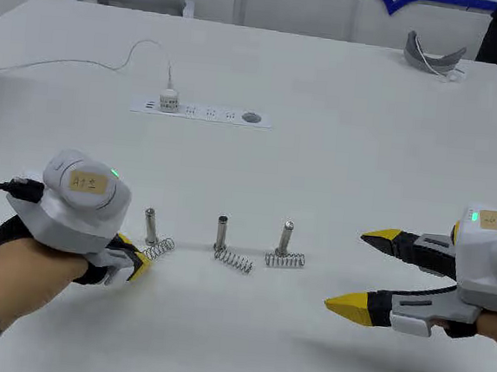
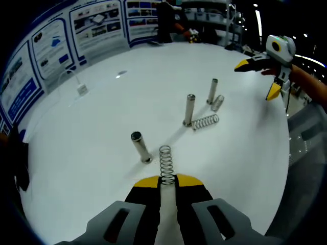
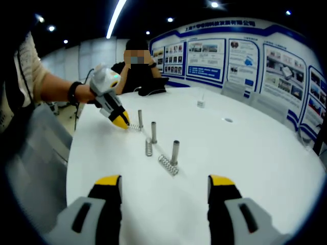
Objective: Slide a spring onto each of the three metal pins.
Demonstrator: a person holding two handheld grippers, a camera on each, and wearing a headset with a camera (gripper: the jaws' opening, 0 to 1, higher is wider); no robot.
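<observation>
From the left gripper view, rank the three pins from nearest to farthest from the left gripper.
From the left gripper:
1. near pin, just left of the held spring.
2. middle pin, farther up, with a loose spring at its base.
3. far pin, beyond it, toward the right gripper.

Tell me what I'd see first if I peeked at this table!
Three shiny metal pins stand upright in a row on the white table, with springs lying at their feet. The yellow-tipped left gripper pinches the end of one spring, while the right gripper hangs open, off to the right.
</observation>
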